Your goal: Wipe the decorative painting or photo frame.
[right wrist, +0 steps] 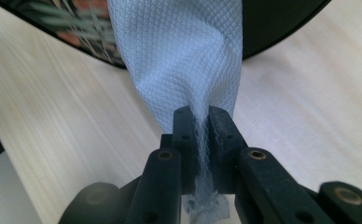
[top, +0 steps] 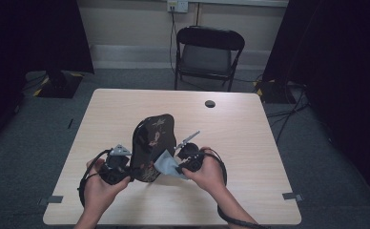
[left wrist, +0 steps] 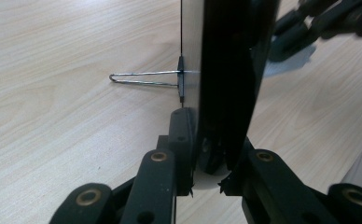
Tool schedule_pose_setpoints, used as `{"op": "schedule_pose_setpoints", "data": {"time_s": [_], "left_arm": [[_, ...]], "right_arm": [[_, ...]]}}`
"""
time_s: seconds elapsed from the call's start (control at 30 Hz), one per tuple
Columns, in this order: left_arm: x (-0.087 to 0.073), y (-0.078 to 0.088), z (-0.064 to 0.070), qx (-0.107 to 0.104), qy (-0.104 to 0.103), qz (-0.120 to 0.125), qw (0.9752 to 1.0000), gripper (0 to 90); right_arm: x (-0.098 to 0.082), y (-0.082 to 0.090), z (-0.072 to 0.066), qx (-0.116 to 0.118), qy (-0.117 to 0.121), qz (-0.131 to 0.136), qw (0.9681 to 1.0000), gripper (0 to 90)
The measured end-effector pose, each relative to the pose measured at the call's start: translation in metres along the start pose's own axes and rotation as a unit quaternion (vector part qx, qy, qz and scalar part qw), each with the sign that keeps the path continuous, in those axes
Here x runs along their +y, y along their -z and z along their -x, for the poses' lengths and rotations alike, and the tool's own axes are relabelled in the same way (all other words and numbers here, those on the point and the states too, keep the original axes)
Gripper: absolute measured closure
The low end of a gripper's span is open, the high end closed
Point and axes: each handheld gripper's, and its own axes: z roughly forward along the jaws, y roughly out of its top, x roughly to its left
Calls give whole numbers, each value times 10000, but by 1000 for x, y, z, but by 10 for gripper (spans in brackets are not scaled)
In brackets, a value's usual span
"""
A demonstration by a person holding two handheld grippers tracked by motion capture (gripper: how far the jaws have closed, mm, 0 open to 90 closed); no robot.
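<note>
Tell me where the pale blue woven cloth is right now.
In the high view the pale blue woven cloth sits near the table's front edge, pinched in the right gripper, against the dark patterned board.

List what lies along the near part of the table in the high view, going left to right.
Left gripper in the person's left hand, dark oval board with a floral pattern held upright, pale blue textured cloth, right gripper in the right hand.

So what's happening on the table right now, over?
Left gripper shut on dark patterned plate, held on edge. Right gripper shut on pale blue cloth against plate. Nothing in the way.
</note>
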Motion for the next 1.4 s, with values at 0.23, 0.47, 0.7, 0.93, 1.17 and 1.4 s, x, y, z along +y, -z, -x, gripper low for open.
{"op": "schedule_pose_setpoints", "data": {"time_s": [0.23, 0.47, 0.7, 0.93, 1.17, 1.4], "left_arm": [[0, 0, 0, 9, -22, 0, 10000, 789], [1, -1, -1, -9, 16, 1, 10000, 789], [2, -2, -1, -32, 47, -12, 10000, 790], [4, -3, -1, -13, 60, -28, 10000, 790], [5, -4, -2, -41, 54, -27, 10000, 790], [6, -4, -2, -52, 78, -35, 9999, 790]], "right_arm": [[-19, -26, 3, 44, -107, -282, 9995, 827], [-24, -15, 8, 32, -170, -198, 9997, 827], [-7, 44, 11, -175, -106, 236, 9995, 827], [19, 94, 7, -347, 62, 616, 9975, 827], [48, 134, -2, -494, 206, 934, 9942, 827], [68, 137, -12, -483, 255, 1045, 9930, 827]]}}
